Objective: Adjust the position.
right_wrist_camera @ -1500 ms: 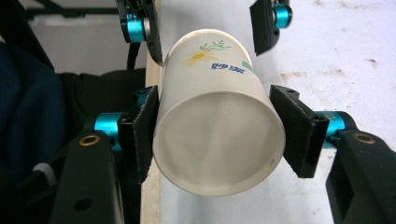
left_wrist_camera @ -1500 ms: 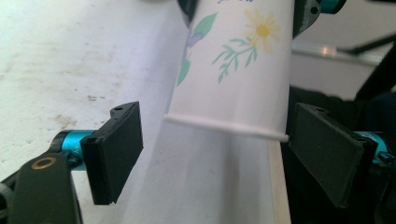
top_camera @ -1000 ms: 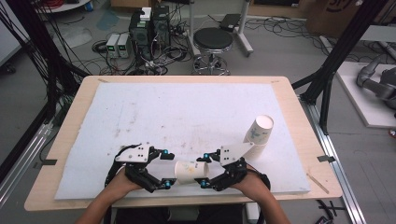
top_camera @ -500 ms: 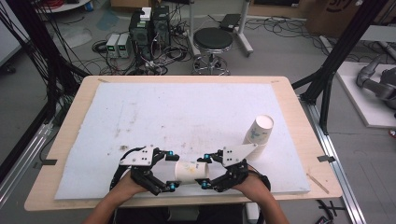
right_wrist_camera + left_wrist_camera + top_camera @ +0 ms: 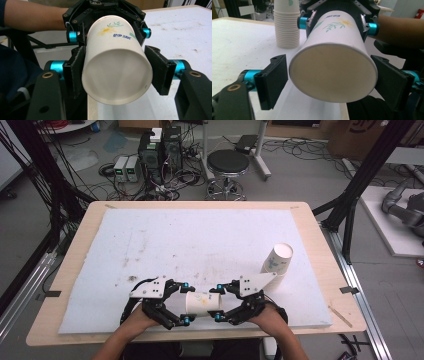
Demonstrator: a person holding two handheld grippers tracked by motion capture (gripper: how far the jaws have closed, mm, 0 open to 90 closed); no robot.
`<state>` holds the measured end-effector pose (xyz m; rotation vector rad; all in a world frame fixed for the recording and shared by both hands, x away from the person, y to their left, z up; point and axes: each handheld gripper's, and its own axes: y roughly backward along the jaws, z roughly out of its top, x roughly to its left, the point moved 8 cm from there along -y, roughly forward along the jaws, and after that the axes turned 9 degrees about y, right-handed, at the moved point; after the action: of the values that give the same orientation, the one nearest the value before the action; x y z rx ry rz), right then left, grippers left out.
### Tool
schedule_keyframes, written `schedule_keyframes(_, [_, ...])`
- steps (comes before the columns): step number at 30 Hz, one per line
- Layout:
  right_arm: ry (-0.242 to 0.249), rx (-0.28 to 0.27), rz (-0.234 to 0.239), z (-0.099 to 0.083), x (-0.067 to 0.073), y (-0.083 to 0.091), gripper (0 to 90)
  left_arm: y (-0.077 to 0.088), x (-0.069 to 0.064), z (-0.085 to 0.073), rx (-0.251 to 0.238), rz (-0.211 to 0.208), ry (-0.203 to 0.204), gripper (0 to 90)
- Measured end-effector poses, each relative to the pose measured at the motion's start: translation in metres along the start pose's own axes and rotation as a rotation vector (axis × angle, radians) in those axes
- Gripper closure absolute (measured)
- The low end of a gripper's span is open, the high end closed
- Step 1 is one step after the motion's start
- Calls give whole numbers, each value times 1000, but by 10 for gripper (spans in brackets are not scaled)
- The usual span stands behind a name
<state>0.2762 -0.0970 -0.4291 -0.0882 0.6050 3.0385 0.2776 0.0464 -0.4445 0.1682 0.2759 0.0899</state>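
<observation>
At the left of the high view we see the left gripper (image 5: 186, 304) near the table's (image 5: 305, 220) front edge; its jaws, which have just been closing, stand narrow around one end of a paper cup (image 5: 202, 303) lying level, one pad clear of it. We see the right gripper (image 5: 218, 303) clamped on the other end. Farther right stands a stack of cups (image 5: 276, 262).

Cup stack (image 5: 276, 262) blocks right; white mat (image 5: 200, 240) ahead clear.
</observation>
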Motion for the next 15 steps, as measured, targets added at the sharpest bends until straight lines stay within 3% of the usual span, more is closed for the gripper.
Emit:
schedule_keyframes(4, [-19, -3, 1, -2, -1, 0, 372, 0, 1, 0, 1, 3, -6, 244])
schedule_keyframes(11, [-35, -7, 12, -4, -1, -1, 371, 3, 0, 3, 12, 9, -1, 259])
schedule_keyframes(15, [-40, -16, 18, -3, -1, -2, 370, 3, -2, 5, 34, 16, 23, 264])
